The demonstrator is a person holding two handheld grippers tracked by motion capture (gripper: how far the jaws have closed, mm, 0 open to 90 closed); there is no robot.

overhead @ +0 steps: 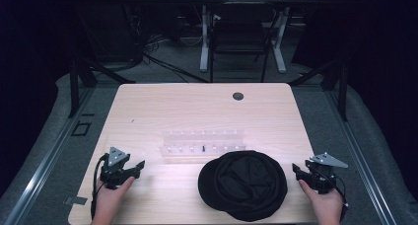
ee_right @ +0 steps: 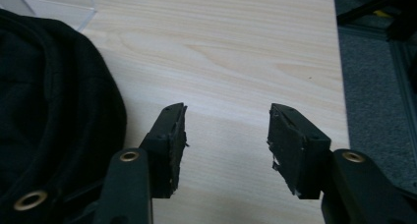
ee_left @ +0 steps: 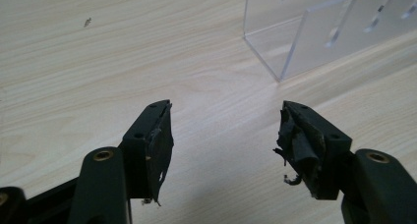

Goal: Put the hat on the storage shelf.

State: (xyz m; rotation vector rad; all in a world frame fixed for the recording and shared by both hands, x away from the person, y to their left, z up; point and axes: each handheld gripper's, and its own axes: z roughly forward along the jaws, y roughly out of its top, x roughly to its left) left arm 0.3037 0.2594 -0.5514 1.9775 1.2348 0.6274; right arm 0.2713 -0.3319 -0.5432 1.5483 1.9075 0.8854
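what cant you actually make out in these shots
- Black cap: what lies under it, high view; its own cloth covers the table.
- Clear rack: the small dark piece in it, high view; too small to identify.
- Clear rack, left gripper view: cut off by the top and right edges.
- Cap, right gripper view: cut off at the left edge.

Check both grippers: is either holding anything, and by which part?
Nothing is held. The left gripper and the right gripper are open over bare table, apart from the black cap.

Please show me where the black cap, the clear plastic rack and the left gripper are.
black cap [overhead: 244,184]: high view, middle of its crown.
clear plastic rack [overhead: 203,145]: high view, its front wall.
left gripper [overhead: 140,167]: high view, between its fingertips.
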